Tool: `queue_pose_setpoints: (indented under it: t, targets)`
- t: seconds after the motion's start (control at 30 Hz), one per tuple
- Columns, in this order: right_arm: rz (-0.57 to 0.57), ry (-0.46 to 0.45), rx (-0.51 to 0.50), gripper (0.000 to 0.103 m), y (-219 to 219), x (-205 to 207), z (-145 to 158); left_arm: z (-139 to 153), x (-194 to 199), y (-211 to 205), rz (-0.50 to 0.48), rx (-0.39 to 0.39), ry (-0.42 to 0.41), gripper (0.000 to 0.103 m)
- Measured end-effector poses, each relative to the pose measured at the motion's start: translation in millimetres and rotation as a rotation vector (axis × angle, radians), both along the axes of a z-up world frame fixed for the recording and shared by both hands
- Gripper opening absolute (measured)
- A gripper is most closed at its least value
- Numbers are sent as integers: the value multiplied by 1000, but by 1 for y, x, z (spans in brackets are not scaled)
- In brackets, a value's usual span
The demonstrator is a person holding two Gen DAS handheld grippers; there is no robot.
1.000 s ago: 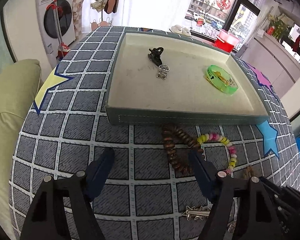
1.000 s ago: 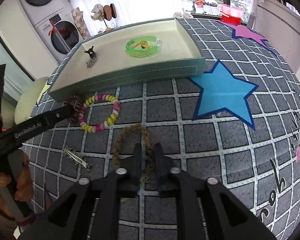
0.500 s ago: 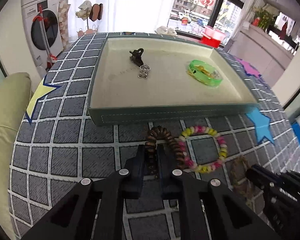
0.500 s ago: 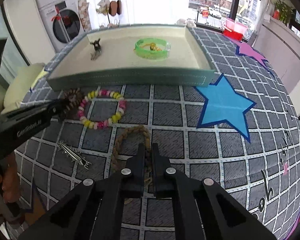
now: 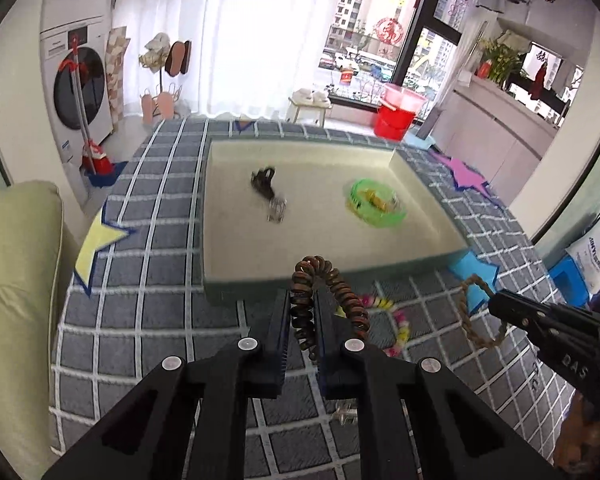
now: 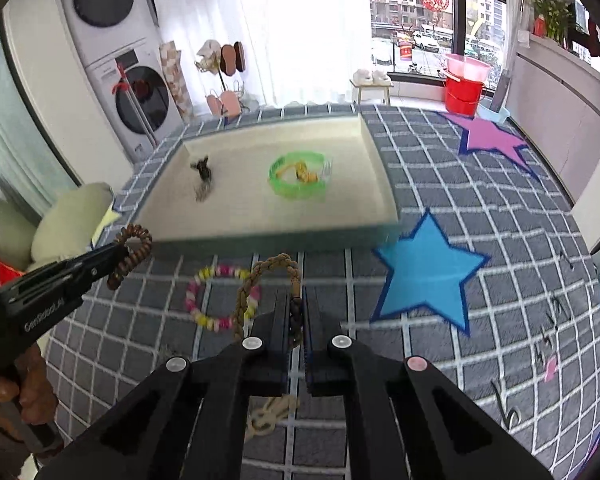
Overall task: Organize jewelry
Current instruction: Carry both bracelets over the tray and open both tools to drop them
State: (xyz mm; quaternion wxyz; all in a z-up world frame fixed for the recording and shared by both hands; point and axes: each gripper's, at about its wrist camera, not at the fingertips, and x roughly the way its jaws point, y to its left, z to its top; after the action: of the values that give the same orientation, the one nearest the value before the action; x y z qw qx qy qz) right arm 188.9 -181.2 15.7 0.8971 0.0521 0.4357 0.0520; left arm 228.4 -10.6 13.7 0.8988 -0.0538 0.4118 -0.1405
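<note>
My left gripper [image 5: 302, 300] is shut on a dark brown beaded bracelet [image 5: 332, 280] and holds it lifted in front of the tray's near wall; it also shows in the right wrist view [image 6: 134, 250]. My right gripper [image 6: 297, 308] is shut on a tan braided bracelet [image 6: 268, 276], lifted off the cloth; it also shows in the left wrist view [image 5: 470, 312]. The shallow cream tray [image 5: 300, 280] holds a green bangle [image 5: 376, 204], a black hair claw [image 5: 262, 180] and a small silver piece [image 5: 277, 210]. A pink-and-yellow bead bracelet [image 6: 220, 296] lies on the cloth before the tray.
The table wears a grey checked cloth with a blue star [image 6: 424, 272], a purple star [image 6: 492, 136] and a yellow star [image 5: 98, 240]. A silver hair clip [image 5: 346, 414] and a pale knotted cord [image 6: 270, 416] lie near the front. A cushion [image 5: 16, 280] sits at the left.
My left gripper closed on the brown beaded bracelet and lifted it. My right gripper, shut on the braided bracelet throughout, raised it off the cloth. Both views rose and tilted up.
</note>
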Motion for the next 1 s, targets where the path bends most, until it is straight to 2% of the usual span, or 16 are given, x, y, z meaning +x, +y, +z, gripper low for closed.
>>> queue_pose_setpoints:
  t: [0.2, 0.37, 0.73, 1.0]
  targets:
    - [4, -24, -5, 6, -1, 39, 13, 17, 31, -2, -6, 16, -29, 26]
    - [-11, -15, 16, 6, -6, 76, 12, 19, 62, -10, -14, 44, -32, 26]
    - [-74, 28, 20, 6, -19, 136, -16, -12, 128, -37, -28, 115, 19, 26]
    - [-150, 77, 64, 6, -39, 156, -41, -33, 145, -58, -48, 193, 49, 26]
